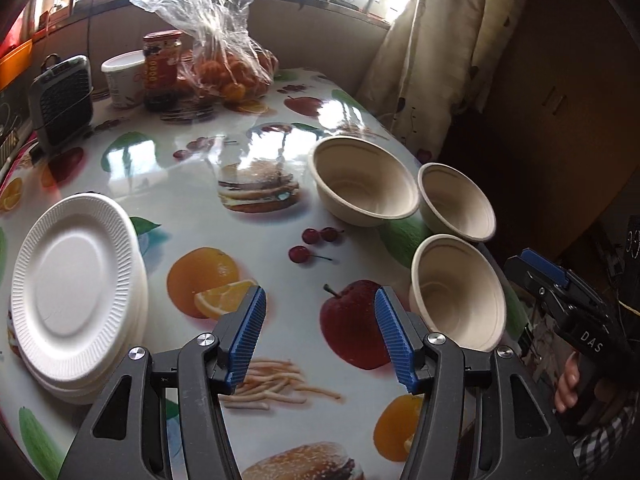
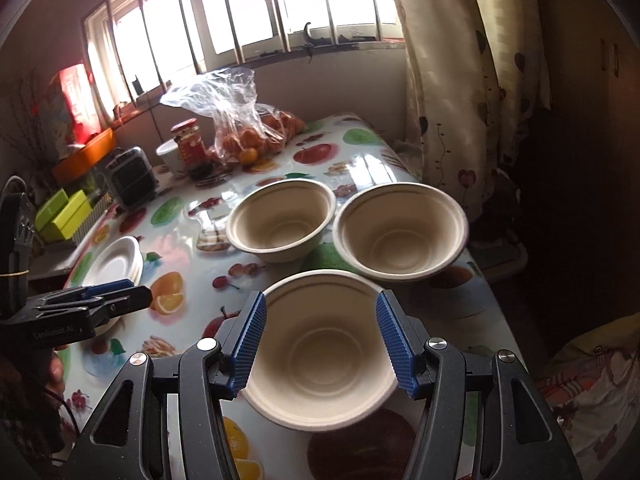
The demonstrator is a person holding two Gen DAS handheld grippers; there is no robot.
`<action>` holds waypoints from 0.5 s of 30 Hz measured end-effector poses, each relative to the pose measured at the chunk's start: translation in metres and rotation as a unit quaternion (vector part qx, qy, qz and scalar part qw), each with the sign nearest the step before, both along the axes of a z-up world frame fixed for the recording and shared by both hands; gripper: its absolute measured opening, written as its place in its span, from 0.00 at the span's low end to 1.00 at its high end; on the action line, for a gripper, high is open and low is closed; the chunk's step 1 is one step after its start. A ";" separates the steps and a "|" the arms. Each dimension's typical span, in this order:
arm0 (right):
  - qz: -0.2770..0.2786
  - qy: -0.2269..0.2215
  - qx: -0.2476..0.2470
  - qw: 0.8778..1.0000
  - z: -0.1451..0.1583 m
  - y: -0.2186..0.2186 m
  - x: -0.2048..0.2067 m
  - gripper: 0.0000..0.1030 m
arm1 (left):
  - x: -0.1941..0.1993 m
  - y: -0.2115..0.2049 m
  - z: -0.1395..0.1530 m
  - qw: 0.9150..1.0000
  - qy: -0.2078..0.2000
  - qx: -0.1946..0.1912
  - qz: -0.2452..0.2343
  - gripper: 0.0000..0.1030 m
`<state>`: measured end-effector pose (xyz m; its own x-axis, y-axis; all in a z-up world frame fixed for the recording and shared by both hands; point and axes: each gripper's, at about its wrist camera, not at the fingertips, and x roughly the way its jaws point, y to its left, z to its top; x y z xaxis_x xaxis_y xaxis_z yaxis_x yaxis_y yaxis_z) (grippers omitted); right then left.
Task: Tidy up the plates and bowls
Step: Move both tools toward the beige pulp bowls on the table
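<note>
A stack of white ribbed paper plates lies at the table's left edge; in the right wrist view the plates sit beyond my left gripper. Three beige paper bowls stand upright and apart near the right edge: a far-left bowl, a far-right bowl and a near bowl. My left gripper hangs open over bare tablecloth between plates and bowls. My right gripper hovers open above the near bowl, without touching it. In the left wrist view the right gripper sits off the table's right edge.
The table wears a glossy fruit-print cloth. At its far end stand a bag of oranges, a red-lidded jar, a white tub and a small dark heater. A curtain hangs at the right; green boxes lie left.
</note>
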<state>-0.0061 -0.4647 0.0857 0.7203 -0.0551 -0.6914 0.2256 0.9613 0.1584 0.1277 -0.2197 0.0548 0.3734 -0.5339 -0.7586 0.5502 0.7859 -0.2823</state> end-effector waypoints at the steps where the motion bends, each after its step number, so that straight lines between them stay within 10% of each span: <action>1: -0.003 0.001 0.000 1.000 0.000 -0.003 -0.002 0.55 | -0.002 -0.006 0.000 1.000 0.000 0.002 -0.005 0.56; 15: -0.030 0.020 0.009 0.999 -0.013 -0.040 -0.012 0.55 | -0.008 -0.060 -0.011 0.999 0.015 0.019 -0.048 0.56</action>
<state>-0.0176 -0.5052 0.0729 0.6875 -0.0857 -0.7211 0.2898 0.9429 0.1643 0.1202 -0.2797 0.0443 0.2976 -0.5376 -0.7890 0.6154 0.7398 -0.2719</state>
